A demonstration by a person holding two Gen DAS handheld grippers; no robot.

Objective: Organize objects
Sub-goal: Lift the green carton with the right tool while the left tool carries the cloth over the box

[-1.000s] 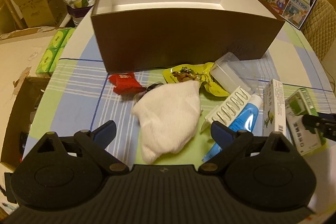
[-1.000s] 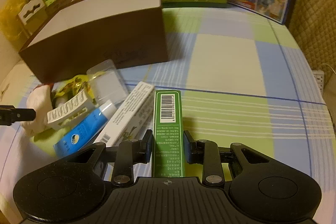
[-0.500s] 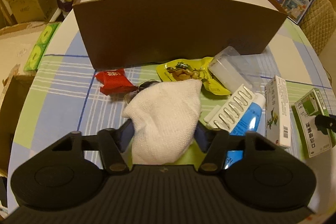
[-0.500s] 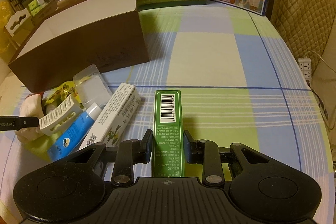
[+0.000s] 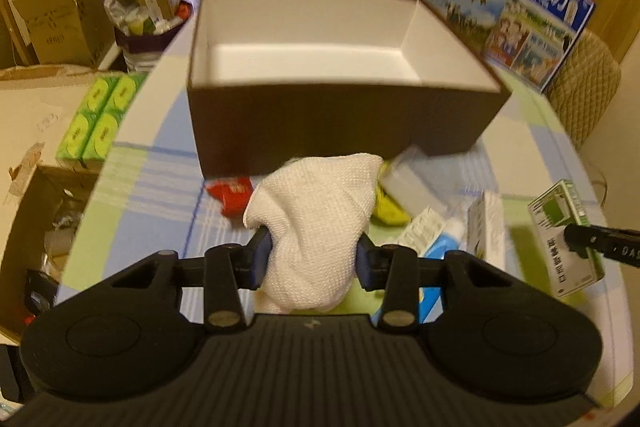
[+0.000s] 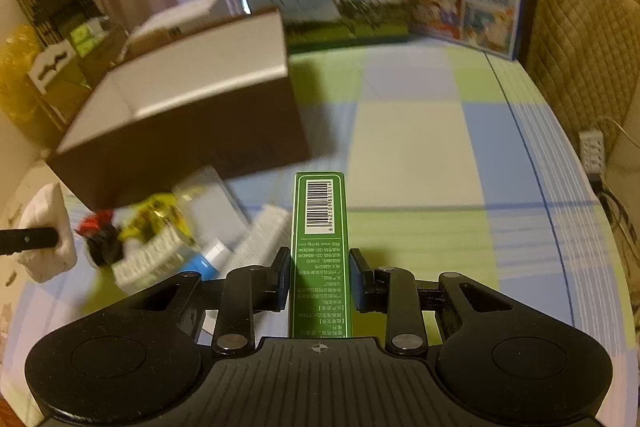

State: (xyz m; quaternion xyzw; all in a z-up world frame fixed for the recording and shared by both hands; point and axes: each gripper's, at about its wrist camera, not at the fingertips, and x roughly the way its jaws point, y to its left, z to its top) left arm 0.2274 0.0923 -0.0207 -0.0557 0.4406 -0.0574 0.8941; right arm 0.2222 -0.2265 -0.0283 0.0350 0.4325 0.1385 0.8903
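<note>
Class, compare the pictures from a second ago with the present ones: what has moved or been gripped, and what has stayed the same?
The left claw, wide open a second ago, is closing on the white cloth and has lifted it off the table. The right claw stays shut on the green box and has raised it too. The brown box remains empty, and the other small items still lie in front of it.

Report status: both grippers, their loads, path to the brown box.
Left gripper closing on white knitted cloth. Right gripper shut on green carton. Open brown box ahead, nothing blocking.
</note>
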